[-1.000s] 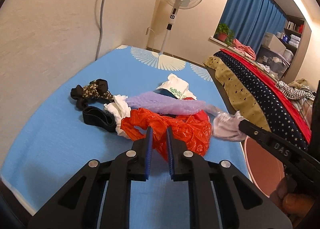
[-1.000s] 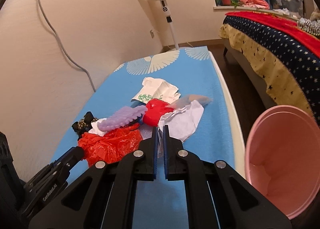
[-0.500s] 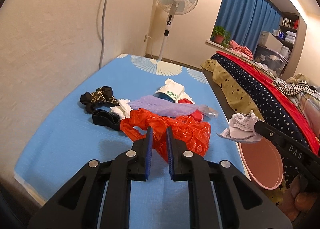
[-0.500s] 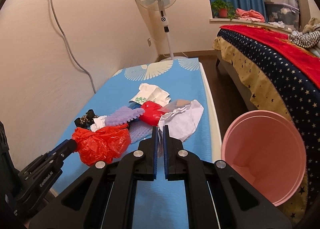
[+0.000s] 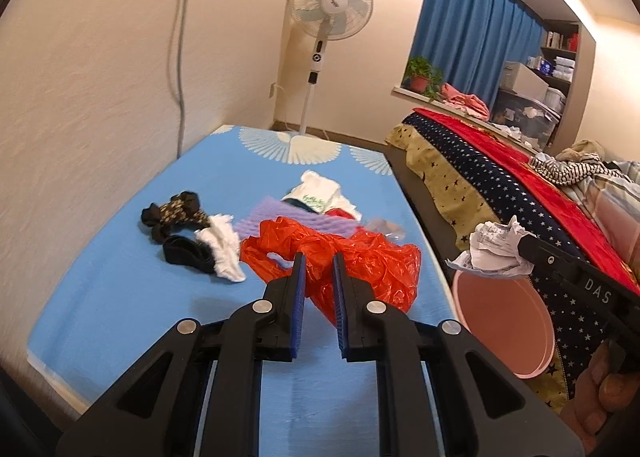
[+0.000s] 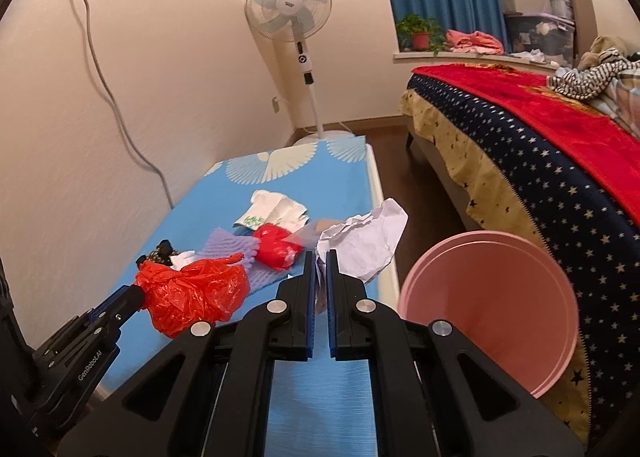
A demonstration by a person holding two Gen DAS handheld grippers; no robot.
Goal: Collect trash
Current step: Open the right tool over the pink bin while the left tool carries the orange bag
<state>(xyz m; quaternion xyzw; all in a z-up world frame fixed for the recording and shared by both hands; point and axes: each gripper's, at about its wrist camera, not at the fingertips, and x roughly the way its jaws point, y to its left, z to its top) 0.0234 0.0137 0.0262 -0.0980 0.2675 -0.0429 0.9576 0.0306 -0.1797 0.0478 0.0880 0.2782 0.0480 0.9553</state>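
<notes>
Your left gripper (image 5: 318, 271) is matte black plastic with blue ribbed pads (image 5: 298, 321) and round silver screws at each finger joint. At three o'clock in its view, your right gripper (image 5: 520, 247) shows white "DAS" lettering; the left's side reads "GenRobot.AI".

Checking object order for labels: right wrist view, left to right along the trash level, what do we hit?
Left gripper → red plastic bag it holds → purple foam net → red wad → crumpled white paper in the right gripper → pink bin.
</notes>
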